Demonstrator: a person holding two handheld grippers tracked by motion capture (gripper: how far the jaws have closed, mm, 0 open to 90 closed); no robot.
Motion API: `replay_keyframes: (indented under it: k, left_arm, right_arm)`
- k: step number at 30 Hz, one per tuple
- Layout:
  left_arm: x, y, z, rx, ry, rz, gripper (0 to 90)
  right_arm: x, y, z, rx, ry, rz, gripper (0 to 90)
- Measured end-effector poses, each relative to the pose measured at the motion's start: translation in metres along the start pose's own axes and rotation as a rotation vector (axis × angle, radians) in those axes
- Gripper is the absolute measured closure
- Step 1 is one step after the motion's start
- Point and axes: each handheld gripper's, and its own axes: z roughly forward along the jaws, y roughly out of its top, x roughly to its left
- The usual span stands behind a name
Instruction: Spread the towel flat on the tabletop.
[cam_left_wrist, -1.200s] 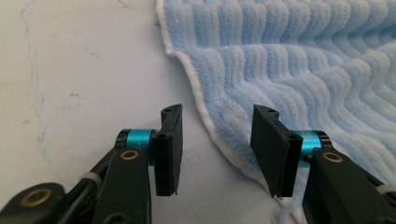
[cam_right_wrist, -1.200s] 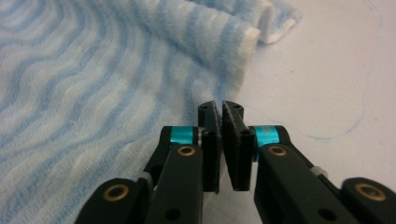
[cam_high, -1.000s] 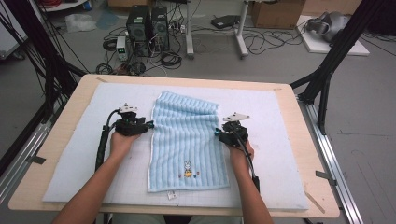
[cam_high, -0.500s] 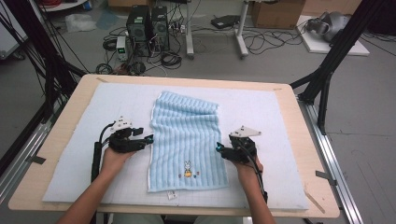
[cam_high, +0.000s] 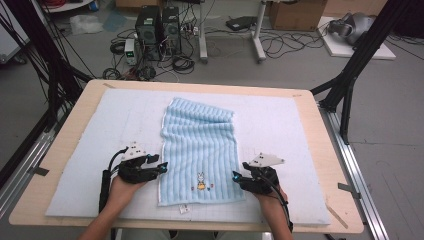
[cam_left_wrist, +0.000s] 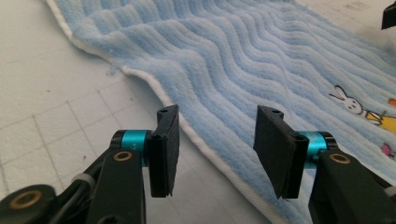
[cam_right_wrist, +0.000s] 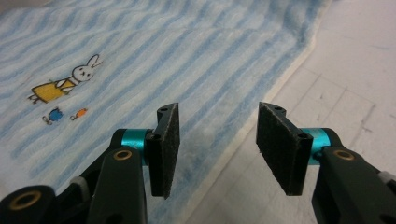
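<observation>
A pale blue towel (cam_high: 200, 150) lies flat in the middle of the worktop (cam_high: 320, 125), on the white gridded mat (cam_high: 100, 130) that covers most of it. Its long axis runs from the near edge toward the far edge, leaning slightly to the right at the far end. The far short edge is a little rumpled and uneven; the near short edge lies straighter, with a small white tag (cam_high: 184, 210) sticking out onto the mat just beyond it.

The cloth is plush and ribbed, with wavy ridges running across its width and a narrow white border along the long sides. Near the near end there is a small embroidered rabbit (cam_high: 201, 180) in a yellow dress, with a couple of tiny coloured motifs beside it.

The left tool (cam_high: 161, 165) sits at the towel's left long edge, toward the near end. Its jaws stand wide apart and hold nothing, with the white border passing between them in the left gripper view. The right tool (cam_high: 235, 176) sits at the right long edge, also toward the near end. It too gapes open and empty, its jaws straddling the towel's edge.
</observation>
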Motion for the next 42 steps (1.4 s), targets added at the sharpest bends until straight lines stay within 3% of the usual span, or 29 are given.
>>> replay_keyframes:
  k: [4, 6, 7, 11, 14, 17, 19, 21, 23, 25, 28, 33, 38, 42]
  left_arm:
    - [-0.004, 0.000, 0.002, 0.022, -0.029, 0.023, 54.8]
    - [-0.008, 0.000, 0.003, 0.040, -0.075, 0.061, 58.9]
    - [-0.011, 0.000, 0.003, 0.042, -0.077, 0.085, 59.3]
    - [-0.017, -0.001, 0.004, 0.043, -0.107, 0.102, 59.4]
    - [-0.020, -0.001, 0.009, 0.096, -0.093, 0.124, 57.3]
    - [-0.022, -0.001, 0.011, 0.114, -0.077, 0.141, 56.8]
    - [-0.022, -0.001, 0.011, 0.113, -0.068, 0.130, 61.2]
    - [-0.022, -0.001, 0.011, 0.113, -0.070, 0.130, 72.1]
    - [-0.022, -0.001, 0.010, 0.122, -0.092, 0.149, 82.0]
    - [-0.021, -0.002, 0.008, 0.129, -0.116, 0.140, 84.4]
    - [-0.016, -0.006, 0.001, 0.131, -0.149, 0.107, 84.5]
    - [-0.021, -0.010, -0.009, 0.151, -0.169, 0.123, 84.6]
    - [-0.027, -0.015, -0.019, 0.173, -0.198, 0.137, 84.6]
    - [-0.030, -0.020, -0.030, 0.202, -0.248, 0.147, 85.6]
  right_arm:
    - [0.002, 0.001, 0.005, 0.016, 0.022, -0.019, 50.6]
    - [0.004, 0.003, 0.010, 0.020, 0.040, -0.039, 49.3]
    - [0.006, 0.005, 0.012, 0.014, 0.052, -0.049, 49.1]
    - [0.013, 0.009, 0.015, 0.018, 0.074, -0.072, 49.9]
    - [0.017, 0.009, 0.020, 0.055, 0.083, -0.074, 51.6]
    - [0.019, 0.006, 0.025, 0.062, 0.090, -0.072, 51.3]
    - [0.018, 0.007, 0.025, 0.063, 0.092, -0.068, 53.7]
    - [0.018, 0.006, 0.024, 0.063, 0.092, -0.069, 59.7]
    - [0.019, 0.007, 0.023, 0.069, 0.109, -0.083, 72.4]
    - [0.024, 0.007, 0.022, 0.077, 0.133, -0.125, 82.9]
    - [0.030, 0.008, 0.019, 0.103, 0.143, -0.159, 84.0]
    - [0.040, 0.005, 0.010, 0.127, 0.193, -0.163, 84.0]
    - [0.054, -0.002, -0.005, 0.147, 0.220, -0.201, 83.8]
    - [0.061, -0.010, -0.016, 0.159, 0.239, -0.216, 84.0]
